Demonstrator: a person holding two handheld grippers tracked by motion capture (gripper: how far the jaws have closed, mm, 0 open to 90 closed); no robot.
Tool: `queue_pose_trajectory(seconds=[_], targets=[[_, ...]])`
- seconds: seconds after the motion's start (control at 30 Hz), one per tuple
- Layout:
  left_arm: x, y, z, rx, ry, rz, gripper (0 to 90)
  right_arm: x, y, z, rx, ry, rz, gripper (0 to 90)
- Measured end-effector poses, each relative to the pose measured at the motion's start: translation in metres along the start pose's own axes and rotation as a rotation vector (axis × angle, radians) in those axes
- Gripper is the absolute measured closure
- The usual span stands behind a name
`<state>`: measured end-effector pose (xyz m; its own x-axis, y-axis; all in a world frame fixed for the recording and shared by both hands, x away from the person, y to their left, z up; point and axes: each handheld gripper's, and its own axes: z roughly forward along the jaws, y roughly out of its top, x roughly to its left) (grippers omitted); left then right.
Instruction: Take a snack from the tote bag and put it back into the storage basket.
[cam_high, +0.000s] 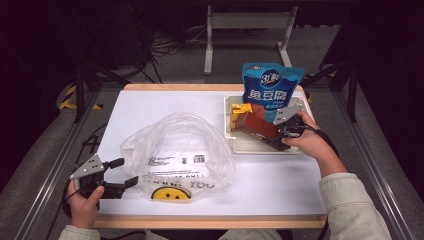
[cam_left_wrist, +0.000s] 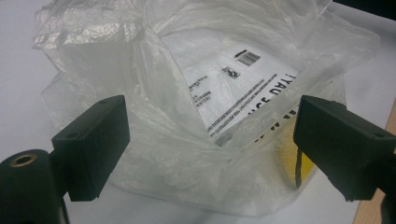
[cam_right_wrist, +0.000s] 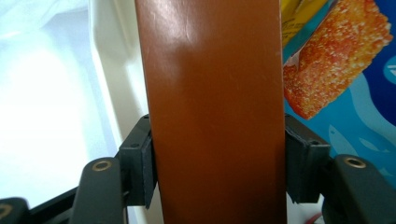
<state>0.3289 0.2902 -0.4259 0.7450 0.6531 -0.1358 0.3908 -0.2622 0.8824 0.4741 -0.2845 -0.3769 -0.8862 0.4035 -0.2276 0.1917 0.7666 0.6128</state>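
Observation:
A long brown box (cam_high: 257, 130) lies tilted in the white tray (cam_high: 260, 149) at the right of the table. My right gripper (cam_high: 284, 136) is shut on its near end. In the right gripper view the box (cam_right_wrist: 215, 70) runs up between the jaws, whose pads press on both of its sides, with the gripper (cam_right_wrist: 217, 158) low in the frame. A crumpled clear plastic bag (cam_high: 180, 145) with a yellow smiley lies at the table's middle left. My left gripper (cam_high: 127, 172) stands open at the bag's near left edge. Its jaws (cam_left_wrist: 215, 121) are wide apart around loose film of the bag (cam_left_wrist: 196, 56).
A blue snack pouch (cam_high: 270, 85) stands upright at the back of the tray, with a yellow packet (cam_high: 239, 111) beside the box. The pouch (cam_right_wrist: 369, 116) shows right of the box in the right gripper view. The white tabletop (cam_high: 280, 185) has a wooden rim.

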Motion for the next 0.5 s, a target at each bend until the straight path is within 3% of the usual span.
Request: queue_pose_trajectory(seconds=[0.5], targets=[[0.000,0.000,0.000,0.000,0.002,-0.001,11.6,0.003,0.007,0.015,0.046,0.004,-0.043,38.9]])
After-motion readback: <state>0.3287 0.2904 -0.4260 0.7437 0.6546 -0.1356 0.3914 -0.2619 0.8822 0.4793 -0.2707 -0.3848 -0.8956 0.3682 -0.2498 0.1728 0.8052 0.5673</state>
